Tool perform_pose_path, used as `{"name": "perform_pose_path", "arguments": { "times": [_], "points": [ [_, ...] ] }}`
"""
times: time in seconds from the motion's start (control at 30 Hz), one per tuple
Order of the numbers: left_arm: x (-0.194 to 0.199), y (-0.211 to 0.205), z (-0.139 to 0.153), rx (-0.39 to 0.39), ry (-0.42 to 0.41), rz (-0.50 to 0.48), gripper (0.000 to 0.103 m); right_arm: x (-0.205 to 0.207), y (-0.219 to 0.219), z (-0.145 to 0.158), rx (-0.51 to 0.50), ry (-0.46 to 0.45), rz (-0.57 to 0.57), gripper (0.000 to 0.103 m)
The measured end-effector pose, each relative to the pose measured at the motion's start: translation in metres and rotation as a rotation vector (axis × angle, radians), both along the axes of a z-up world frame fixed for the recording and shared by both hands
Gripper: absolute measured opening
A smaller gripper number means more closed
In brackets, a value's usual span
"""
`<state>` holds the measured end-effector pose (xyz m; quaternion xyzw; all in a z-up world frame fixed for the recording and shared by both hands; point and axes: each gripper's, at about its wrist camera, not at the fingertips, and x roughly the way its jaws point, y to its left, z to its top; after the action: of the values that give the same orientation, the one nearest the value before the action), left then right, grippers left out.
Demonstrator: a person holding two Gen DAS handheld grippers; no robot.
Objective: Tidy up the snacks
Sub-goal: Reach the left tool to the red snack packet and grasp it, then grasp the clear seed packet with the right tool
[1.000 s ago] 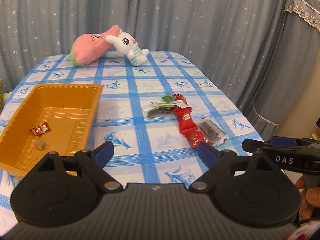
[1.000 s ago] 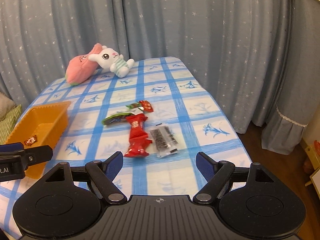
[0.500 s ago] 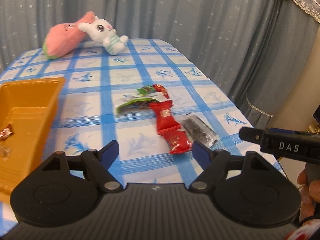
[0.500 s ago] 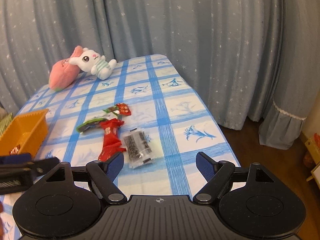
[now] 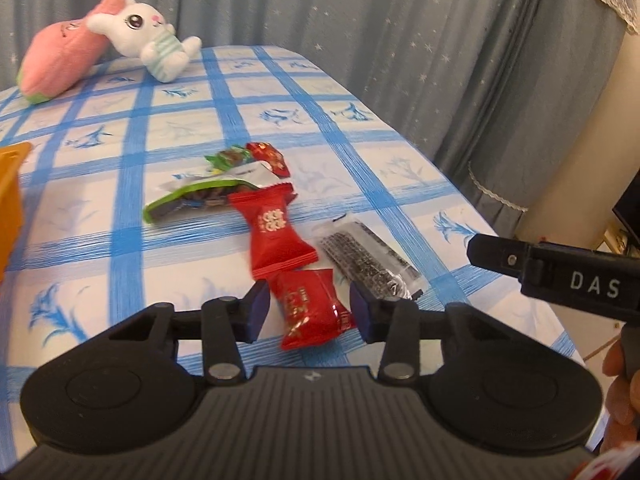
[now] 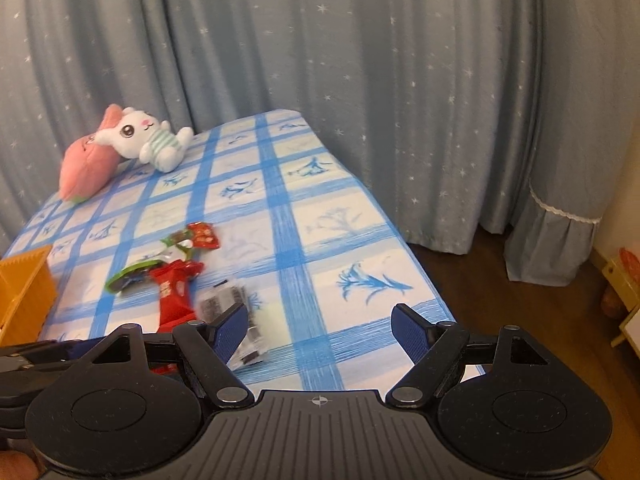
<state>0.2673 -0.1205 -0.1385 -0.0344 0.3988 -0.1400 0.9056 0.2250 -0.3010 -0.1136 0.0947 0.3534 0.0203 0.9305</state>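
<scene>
Left tool (image 5: pixel 306 310), jaws just closing, brackets a red snack packet (image 5: pixel 310 308) without clear contact; right tool (image 6: pixel 318 330) gapes wide, empty

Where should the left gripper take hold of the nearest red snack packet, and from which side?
Grip the red snack packet across its puffy middle, coming down from above at the near end. It lies flat with crimped ends fore and aft, so the long sides face the left gripper, whose jaws have just been closing and already straddle it. Mind the clear sesame-bar packet alongside.
</scene>
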Motion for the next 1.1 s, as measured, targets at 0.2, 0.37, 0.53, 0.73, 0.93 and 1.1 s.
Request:
{"name": "perform_pose_path", "arguments": {
  "times": [0.2,0.37,0.53,0.73,0.93,1.1],
  "points": [
    [0.002,0.003,-0.005,0.035,0.004,-0.017,0.025,0.009,0.01,-0.008,-0.013,0.014,0.062,0.078],
    [-0.011,0.027,0.001,0.066,-0.014,0.019,0.024,0.021,0.029,-0.014,-0.04,0.017,0.173,0.067],
    [-0.022,0.05,0.008,0.064,-0.021,0.068,0.024,0.038,0.052,-0.024,-0.076,0.028,0.285,0.062],
    [-0.027,0.063,0.013,0.046,-0.024,0.087,0.024,0.057,0.077,-0.041,-0.15,0.068,0.354,0.046],
    [-0.031,0.065,0.015,0.035,-0.021,0.091,0.024,0.06,0.081,-0.046,-0.185,0.081,0.341,0.039],
    [-0.036,0.065,0.018,0.03,-0.021,0.093,0.024,0.052,0.078,-0.044,-0.172,0.094,0.322,0.037]
  ]
}}
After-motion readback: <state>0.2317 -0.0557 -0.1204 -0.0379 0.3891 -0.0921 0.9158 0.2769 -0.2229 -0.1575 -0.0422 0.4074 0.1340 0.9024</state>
